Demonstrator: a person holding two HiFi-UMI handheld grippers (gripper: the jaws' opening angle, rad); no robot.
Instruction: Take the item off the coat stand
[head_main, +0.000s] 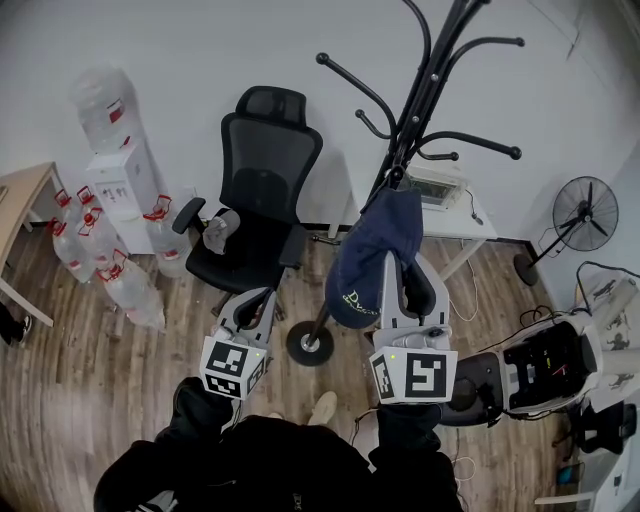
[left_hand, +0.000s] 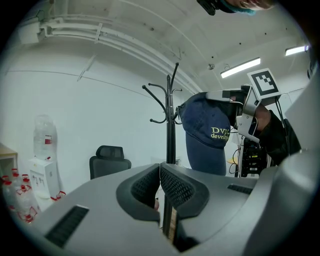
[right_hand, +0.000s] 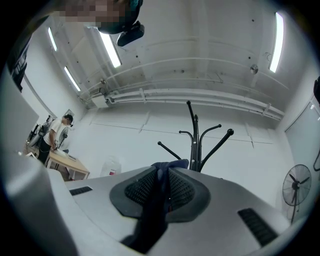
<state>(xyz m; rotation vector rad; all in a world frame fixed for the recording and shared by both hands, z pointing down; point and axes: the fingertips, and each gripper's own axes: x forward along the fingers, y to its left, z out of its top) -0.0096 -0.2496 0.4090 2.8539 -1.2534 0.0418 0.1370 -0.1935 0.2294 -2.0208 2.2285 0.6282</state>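
A navy cap with pale lettering hangs beside the pole of the black coat stand, just under its lowest hooks. I cannot tell whether it still rests on a hook. My right gripper is shut on the cap's cloth; in the right gripper view the navy cap runs down between the ribbed pads, with the coat stand behind. My left gripper is lower left of the cap, shut, nothing between its pads. From the left gripper view the cap hangs right of the coat stand.
A black office chair stands left of the stand's round base. A water dispenser with several bottles is at far left, a white desk behind the stand, a floor fan and black equipment at right. A person stands far off by a wooden table.
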